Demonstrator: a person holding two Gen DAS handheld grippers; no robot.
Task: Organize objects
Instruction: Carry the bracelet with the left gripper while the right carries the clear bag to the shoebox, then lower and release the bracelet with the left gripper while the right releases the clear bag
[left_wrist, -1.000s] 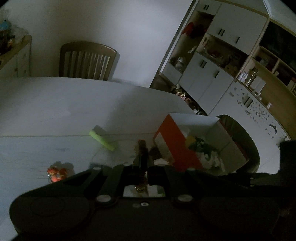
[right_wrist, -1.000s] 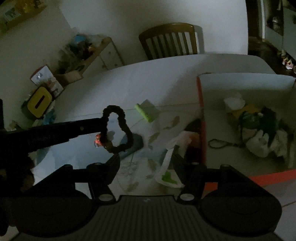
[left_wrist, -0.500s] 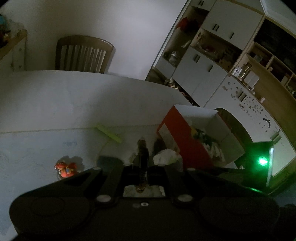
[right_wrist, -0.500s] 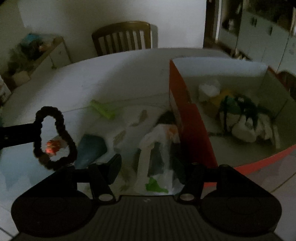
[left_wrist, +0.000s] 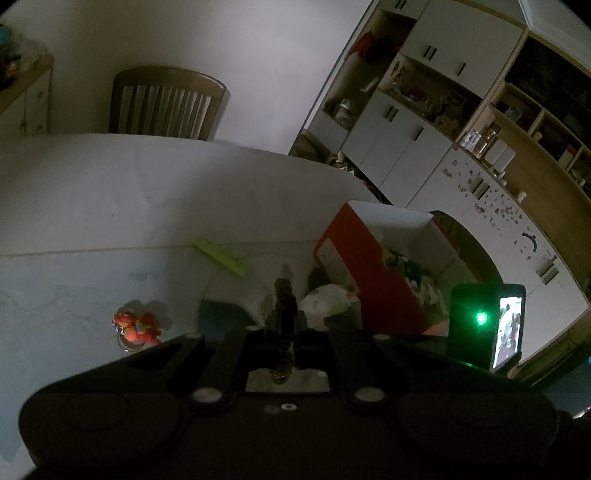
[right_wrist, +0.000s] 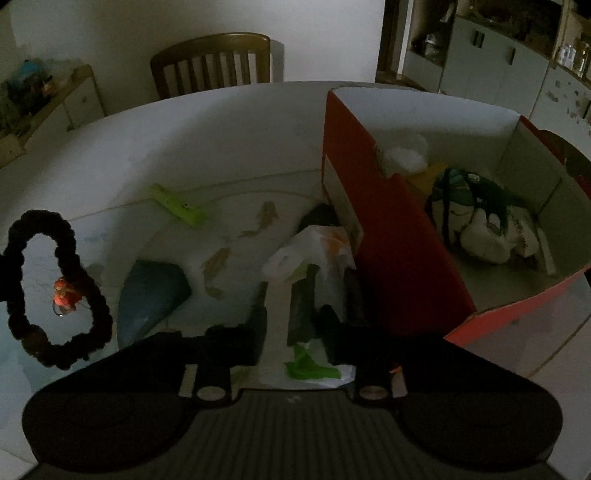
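Observation:
My left gripper (left_wrist: 283, 314) is shut on a dark hair scrunchie (left_wrist: 283, 291), which I see edge-on between its fingers. In the right wrist view the scrunchie (right_wrist: 55, 288) hangs as an open loop at the left edge, above the table. My right gripper (right_wrist: 299, 317) points down at a crumpled white plastic bag (right_wrist: 310, 247) with green print, lying against the red box (right_wrist: 399, 258). Its jaws are closing, with the bag between the fingertips and touching them. The box holds several soft items, among them a white and green bundle (right_wrist: 480, 229).
On the white table (right_wrist: 221, 129) lie a lime-green clip (right_wrist: 177, 206), a blue-grey piece (right_wrist: 151, 295) and a small orange-red toy figure (left_wrist: 136, 326). A wooden chair (right_wrist: 210, 62) stands behind the table. White cabinets (left_wrist: 424, 122) fill the right.
My right gripper has come down and tilted toward the white bag beside the box, and its jaws have narrowed around it. The left gripper still holds the scrunchie and has barely moved.

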